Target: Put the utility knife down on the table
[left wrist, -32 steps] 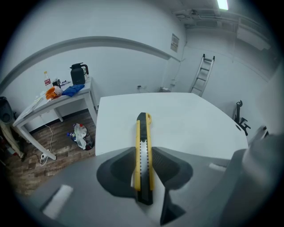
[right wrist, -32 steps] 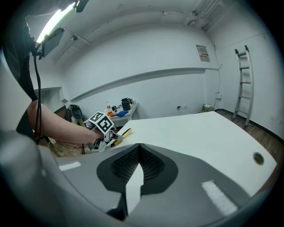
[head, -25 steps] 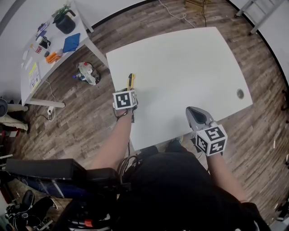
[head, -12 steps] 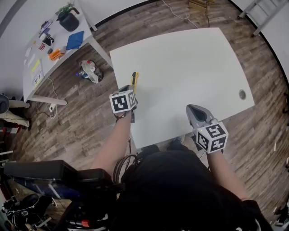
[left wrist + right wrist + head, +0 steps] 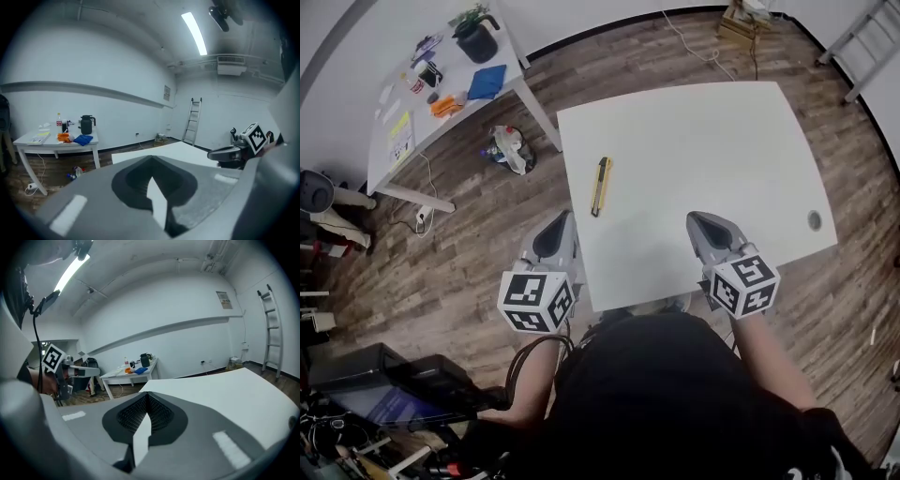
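left gripper has come back off the knife since the earlier frames. it was right on the knife at the table's left edge, and now it sits lower in the frame, just outside that edge over the wood floor. the head view has shifted too, so the table sits further right and higher in the frame.

utility knife lies flat and alone on the white table. it is left of frame centre, near the table's left edge but fully on the top. its yellow body runs roughly up-down in the frame. it is apart from both grippers, with the left one nearer.

left gripper's jaws are pressed together in its own view, only a thin pale sliver between them, nothing held. right gripper sits over the table's near edge, lower right of centre. its jaws are likewise together and empty.

judgement: the put-down looks done, and what remains is a clean retreat. to do it well, the left gripper should back away along its own line and stay low and slow. it should not swing back across the table edge, because the knife is close to that edge and a nudge could slide it off to the floor. the right gripper has no part here and is best kept where it is. the knife lies flat, so it should stay put if untouched.
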